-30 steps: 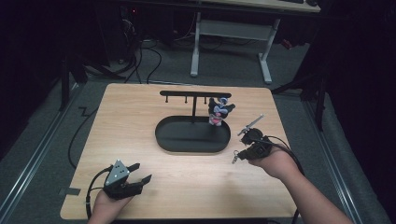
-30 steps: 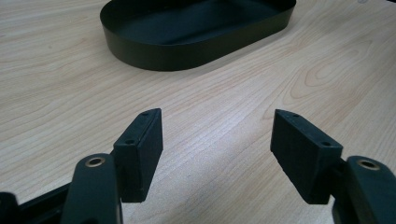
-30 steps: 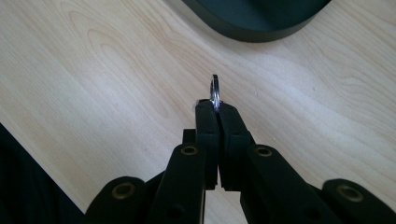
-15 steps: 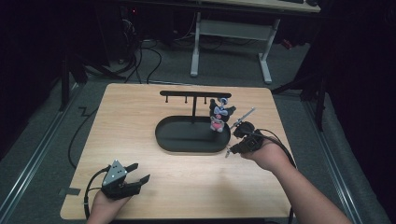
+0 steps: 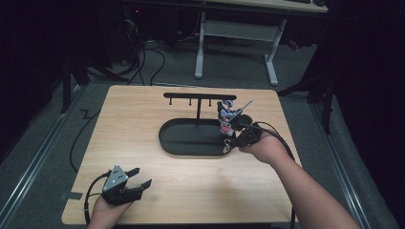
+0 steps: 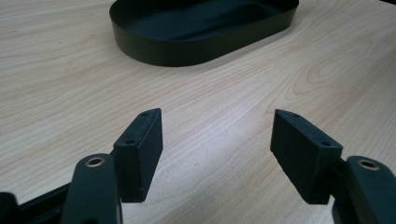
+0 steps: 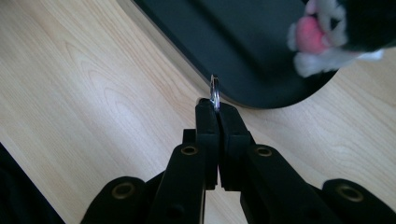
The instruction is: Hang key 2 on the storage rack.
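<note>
Small silver metal key ring (image 7: 214,92) pinched between closed right fingers (image 7: 218,108), above right end of black oval tray (image 5: 191,143) mid-counter. Left fingers (image 6: 215,154) parted, empty, near counter's front-left corner.

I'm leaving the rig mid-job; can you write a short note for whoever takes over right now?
Left gripper: open, holding nothing, low over the table near its front edge.
Right gripper: shut on a metal ring, at the right end of the tray.
Toy: close by that gripper, over the tray's right end; its link to the ring can't be made out.
Done: ring picked up.
Left: probably hang it on a hook of the rack, whose hooks look bare.
</note>
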Demonstrator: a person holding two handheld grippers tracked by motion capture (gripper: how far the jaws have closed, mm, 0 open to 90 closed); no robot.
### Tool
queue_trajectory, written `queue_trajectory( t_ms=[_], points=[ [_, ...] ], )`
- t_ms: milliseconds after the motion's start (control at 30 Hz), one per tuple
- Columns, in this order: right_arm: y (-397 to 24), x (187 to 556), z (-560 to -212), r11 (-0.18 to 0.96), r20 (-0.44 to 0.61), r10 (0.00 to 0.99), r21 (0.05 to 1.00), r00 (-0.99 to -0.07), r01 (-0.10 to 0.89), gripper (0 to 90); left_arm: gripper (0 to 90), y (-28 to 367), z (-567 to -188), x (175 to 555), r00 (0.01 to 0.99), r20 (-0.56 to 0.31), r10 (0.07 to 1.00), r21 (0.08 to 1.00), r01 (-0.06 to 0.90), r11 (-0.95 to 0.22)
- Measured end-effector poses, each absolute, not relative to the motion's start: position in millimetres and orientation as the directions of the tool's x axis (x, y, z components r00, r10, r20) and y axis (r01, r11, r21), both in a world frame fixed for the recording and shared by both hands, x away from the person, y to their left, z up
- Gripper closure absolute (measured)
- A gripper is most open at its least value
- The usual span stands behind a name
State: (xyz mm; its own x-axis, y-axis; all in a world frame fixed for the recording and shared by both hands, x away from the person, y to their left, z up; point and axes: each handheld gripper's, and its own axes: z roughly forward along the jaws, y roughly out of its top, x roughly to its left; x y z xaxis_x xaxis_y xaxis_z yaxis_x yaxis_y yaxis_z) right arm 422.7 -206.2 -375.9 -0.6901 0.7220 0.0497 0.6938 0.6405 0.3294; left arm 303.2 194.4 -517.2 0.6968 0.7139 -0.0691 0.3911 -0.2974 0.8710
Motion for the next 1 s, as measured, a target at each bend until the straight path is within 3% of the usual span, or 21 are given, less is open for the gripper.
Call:
queue_trajectory(
  t_ms=[1000],
  points=[
    [-173,471,-331,0.638,0.03,0.722,0.358,-0.691,0.682,89.1,35.1,197,-515,299,0.691,-0.061,0.72,0.875,0.384,-0.295]
  ],
)
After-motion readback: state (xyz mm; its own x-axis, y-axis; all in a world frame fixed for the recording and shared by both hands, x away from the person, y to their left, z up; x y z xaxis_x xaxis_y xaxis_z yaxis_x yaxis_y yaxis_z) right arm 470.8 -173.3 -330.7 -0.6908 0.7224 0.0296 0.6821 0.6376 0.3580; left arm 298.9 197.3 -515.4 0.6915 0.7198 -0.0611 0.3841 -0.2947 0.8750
